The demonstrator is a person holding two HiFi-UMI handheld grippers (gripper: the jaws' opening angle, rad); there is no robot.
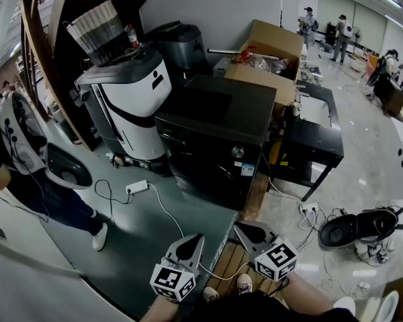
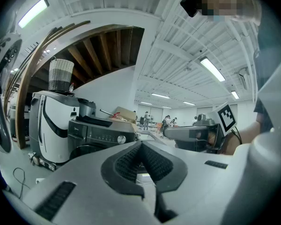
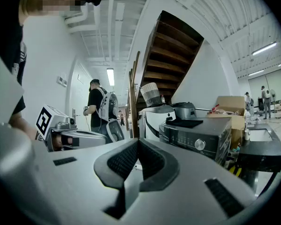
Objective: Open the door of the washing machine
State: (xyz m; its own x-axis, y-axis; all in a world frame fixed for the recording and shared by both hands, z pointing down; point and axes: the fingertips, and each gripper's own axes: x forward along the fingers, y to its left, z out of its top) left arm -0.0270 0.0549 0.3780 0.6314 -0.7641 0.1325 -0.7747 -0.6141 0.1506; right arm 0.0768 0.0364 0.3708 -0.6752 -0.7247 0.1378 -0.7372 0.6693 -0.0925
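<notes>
Both my grippers hold nothing: my left gripper (image 1: 190, 241) has its jaws pressed together, and so does my right gripper (image 1: 247, 231). The black washing machine (image 1: 211, 143) stands on the floor ahead, well apart from both, just beside a white appliance (image 1: 131, 92).

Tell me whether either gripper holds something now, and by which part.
Nothing is held. The left gripper and the right gripper are both shut with nothing between their jaws, away from the washing machine.
</notes>
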